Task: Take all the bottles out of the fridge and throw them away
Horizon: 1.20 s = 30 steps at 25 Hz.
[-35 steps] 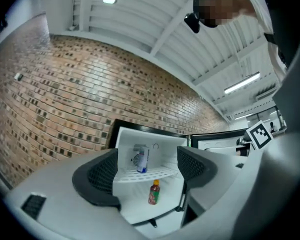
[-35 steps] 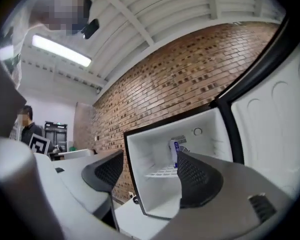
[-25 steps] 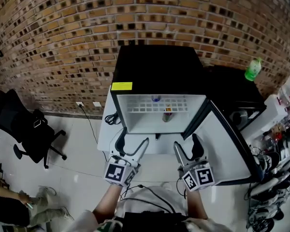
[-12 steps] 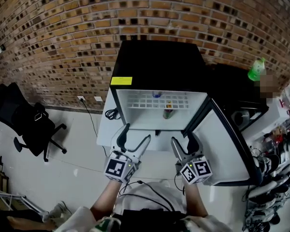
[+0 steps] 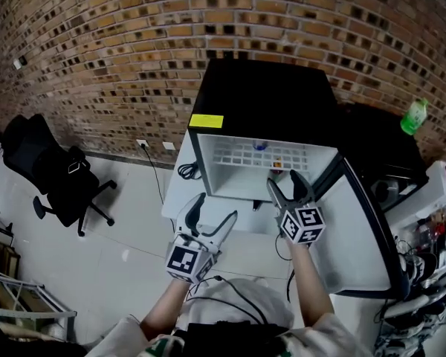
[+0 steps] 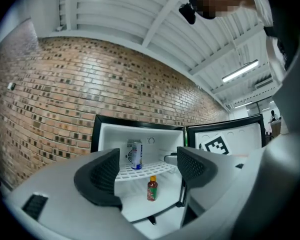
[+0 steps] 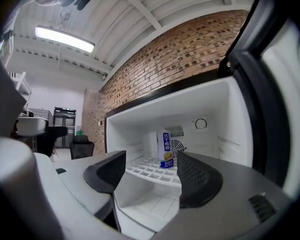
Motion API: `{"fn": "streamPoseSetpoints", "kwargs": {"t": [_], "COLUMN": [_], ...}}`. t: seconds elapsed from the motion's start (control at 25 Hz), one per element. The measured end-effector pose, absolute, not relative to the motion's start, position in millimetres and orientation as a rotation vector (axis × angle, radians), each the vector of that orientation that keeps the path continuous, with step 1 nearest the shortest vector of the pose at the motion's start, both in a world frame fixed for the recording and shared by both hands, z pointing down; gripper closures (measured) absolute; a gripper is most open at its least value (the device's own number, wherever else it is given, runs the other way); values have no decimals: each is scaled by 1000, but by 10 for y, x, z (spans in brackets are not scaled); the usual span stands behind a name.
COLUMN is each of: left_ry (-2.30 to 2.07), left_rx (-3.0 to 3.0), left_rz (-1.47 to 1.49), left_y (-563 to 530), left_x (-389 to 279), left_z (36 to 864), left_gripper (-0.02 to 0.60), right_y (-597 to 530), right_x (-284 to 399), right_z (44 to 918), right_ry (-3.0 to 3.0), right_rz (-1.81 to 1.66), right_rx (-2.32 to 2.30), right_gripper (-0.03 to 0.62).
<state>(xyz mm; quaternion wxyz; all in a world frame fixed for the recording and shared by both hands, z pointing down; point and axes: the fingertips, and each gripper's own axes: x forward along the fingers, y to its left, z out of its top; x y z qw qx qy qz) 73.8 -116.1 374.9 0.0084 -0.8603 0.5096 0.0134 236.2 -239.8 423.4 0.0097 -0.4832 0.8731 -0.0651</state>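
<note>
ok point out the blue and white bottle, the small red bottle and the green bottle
blue and white bottle (image 7: 165, 151), right gripper view, its label
small red bottle (image 6: 151, 191), left gripper view, its body
green bottle (image 5: 412, 117), head view, its body

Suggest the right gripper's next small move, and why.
Probably ease the right gripper straight forward into the fridge, toward the blue-and-white bottle. That bottle stands upright at the back of the wire shelf, framed between the open fingers but well beyond them, and nothing is held. The small red bottle on the fridge floor can wait.
</note>
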Motion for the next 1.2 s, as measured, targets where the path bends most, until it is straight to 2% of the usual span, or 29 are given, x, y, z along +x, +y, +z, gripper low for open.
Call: {"fn": "streamPoseSetpoints", "kwargs": {"t": [0.4,0.68,0.88,0.96,1.2], "left_ry": [1843,1921,1950,1936,1853], "left_rx": [-2584,-2532,-2556,-2573,-2636], "left_rz": [79,62,37,34,54], "left_y": [-925,-795,-788,-808,-888], "left_x": [268,39,26,47,172], "left_z": [3553,3616,3641,3635,3646], "left_gripper": [224,224,224,224,224], "right_y": [-3638,-4093,-4191,-4174,-3619], "right_x": [1937,1846,1735,1729,1785], "right_z": [4389,4458,4464,4482,4421], "right_ry": [2835,2795,2832,2853,2870], "right_rz": [-145,-194,-172,-166,-141], "right_rx": [-1549,-1619,-1624,-1615,-1551], "right_gripper": [266,264,266,318,321]}}
